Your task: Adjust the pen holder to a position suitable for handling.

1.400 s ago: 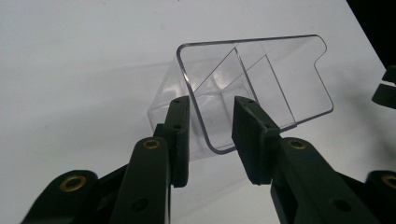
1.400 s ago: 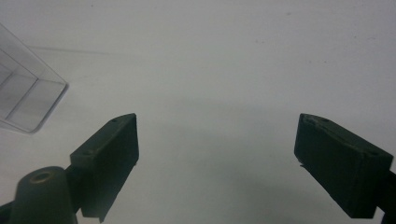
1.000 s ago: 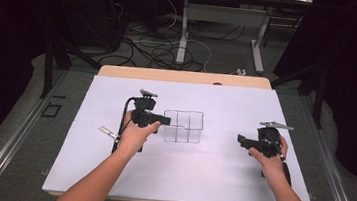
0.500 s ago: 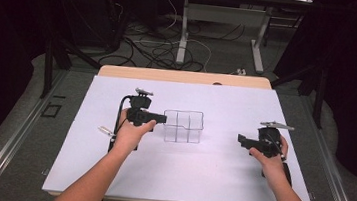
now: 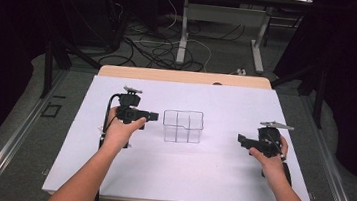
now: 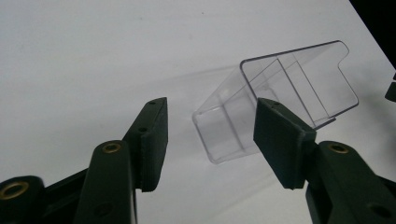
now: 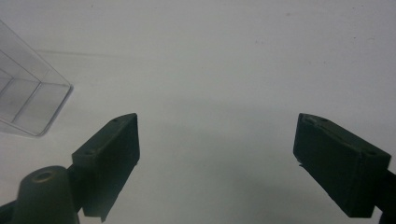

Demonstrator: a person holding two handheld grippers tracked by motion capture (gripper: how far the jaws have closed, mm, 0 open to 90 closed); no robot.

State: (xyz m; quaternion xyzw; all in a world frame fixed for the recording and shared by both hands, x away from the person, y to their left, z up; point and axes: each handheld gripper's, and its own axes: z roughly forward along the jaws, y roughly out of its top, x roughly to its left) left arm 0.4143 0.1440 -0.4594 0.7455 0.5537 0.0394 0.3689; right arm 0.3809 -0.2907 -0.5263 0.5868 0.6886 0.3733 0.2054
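A clear plastic box with inner dividers stands near the middle of the white table. My left gripper is just left of it, jaws pointing at it, open and apart from it. In the left gripper view the box lies just beyond the open gripper with nothing between the pads. My right gripper is off to the box's right, held open over bare table. In the right gripper view the open gripper frames bare table, and a corner of the box shows at the left edge.
A small thin object lies by the left hand, partly hidden under it. The table's far edge shows a wooden strip. Beyond it the floor holds cables and the legs of another table.
My left gripper has drawn back to the left, away from the box, leaving a gap. The box seems to have shifted slightly right. The right gripper has held still.
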